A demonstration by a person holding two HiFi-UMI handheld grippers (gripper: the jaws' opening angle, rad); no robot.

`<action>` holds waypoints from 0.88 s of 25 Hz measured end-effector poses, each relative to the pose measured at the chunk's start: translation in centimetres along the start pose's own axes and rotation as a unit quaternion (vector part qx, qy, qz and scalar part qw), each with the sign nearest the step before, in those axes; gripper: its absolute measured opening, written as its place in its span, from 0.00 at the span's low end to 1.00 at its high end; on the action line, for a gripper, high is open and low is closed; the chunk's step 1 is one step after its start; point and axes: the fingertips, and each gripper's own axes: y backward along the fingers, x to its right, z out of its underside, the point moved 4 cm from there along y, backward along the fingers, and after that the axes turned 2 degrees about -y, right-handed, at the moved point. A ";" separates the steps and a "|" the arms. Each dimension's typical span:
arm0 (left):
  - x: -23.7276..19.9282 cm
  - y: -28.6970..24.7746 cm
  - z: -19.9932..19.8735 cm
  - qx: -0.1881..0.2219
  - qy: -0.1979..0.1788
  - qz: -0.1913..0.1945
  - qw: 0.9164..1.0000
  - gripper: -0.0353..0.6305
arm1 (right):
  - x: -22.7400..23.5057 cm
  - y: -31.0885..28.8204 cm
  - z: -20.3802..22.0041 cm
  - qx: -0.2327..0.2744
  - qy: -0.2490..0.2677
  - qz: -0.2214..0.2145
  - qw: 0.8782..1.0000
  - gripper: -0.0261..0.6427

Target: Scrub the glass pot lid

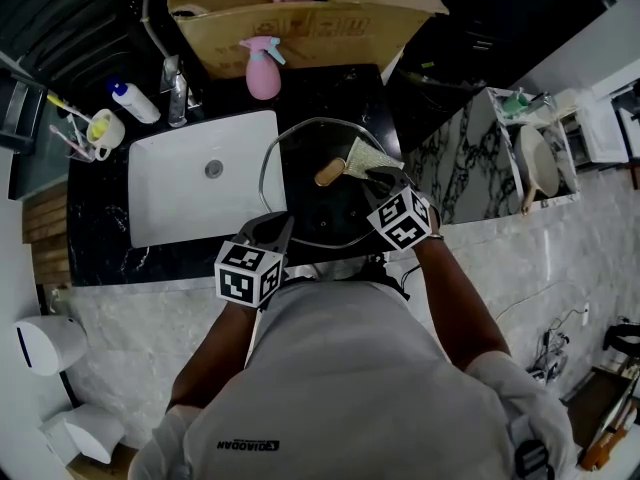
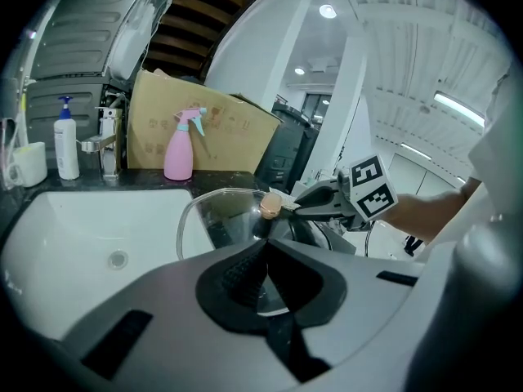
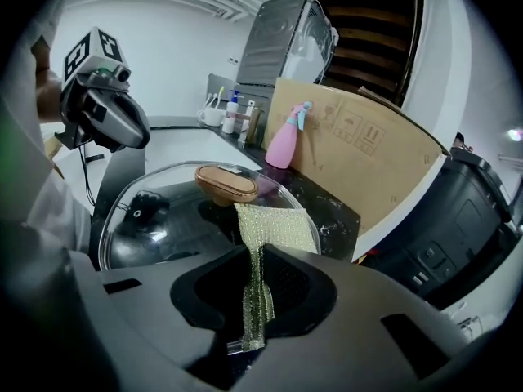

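The glass pot lid (image 1: 300, 203) with a tan knob (image 1: 330, 172) is held over the black counter, right of the sink. My left gripper (image 1: 268, 233) is shut on its near rim; in the left gripper view the rim (image 2: 196, 211) runs into the closed jaws (image 2: 263, 247). My right gripper (image 1: 385, 178) is shut on a yellow-green scrub pad (image 1: 368, 156). The pad (image 3: 274, 227) lies flat on the glass just beside the knob (image 3: 226, 184), and its tail hangs between the jaws (image 3: 255, 260).
A white sink (image 1: 170, 198) lies left of the lid, with a faucet (image 1: 177, 88), a soap bottle (image 1: 133, 101) and a mug of toothbrushes (image 1: 100, 128) behind it. A pink spray bottle (image 1: 263, 68) and a cardboard box (image 1: 300, 13) stand at the back.
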 end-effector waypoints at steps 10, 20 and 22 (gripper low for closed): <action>0.1 0.5 1.0 -0.003 -0.009 0.018 1.000 0.08 | -3.7 1.6 0.5 -0.012 -0.043 0.028 0.999 0.16; 1.4 0.7 1.7 -0.002 -0.012 0.033 0.999 0.08 | -8.2 2.7 0.0 0.019 -0.039 -0.041 0.998 0.17; 1.7 0.8 2.0 -0.004 -0.012 0.032 0.999 0.08 | -8.6 2.9 0.0 0.023 -0.037 -0.044 0.998 0.17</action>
